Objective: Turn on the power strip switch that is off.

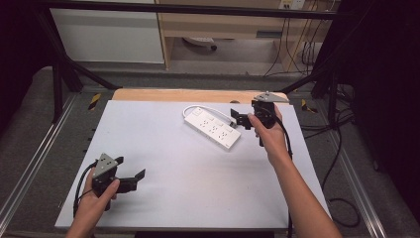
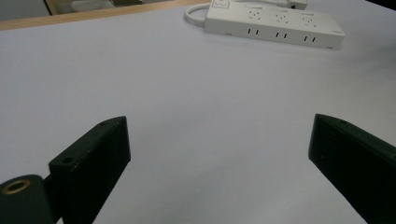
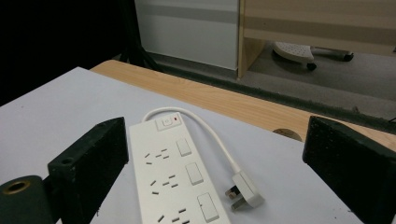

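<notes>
One white power strip [image 1: 213, 127] on table [image 1: 163, 168], right gripper [image 1: 241, 119] spread above it

Matt surfaces, smooth plastic
Your power strip [image 3: 180, 182] at lower centre looks like smooth white plastic; the table top [image 1: 163, 163] is matt white, with bare wood edging [image 1: 188, 95] above; your gripper's jaws look matt black

Beyond the far edge of the white table [image 1: 148, 163], ahead of the right gripper [image 1: 241, 119], stand a white cabinet [image 1: 106, 34] and wooden desk [image 1: 223, 22] on grey floor [image 1: 237, 52]; black cables [image 1: 297, 49] hang rightward.
</notes>
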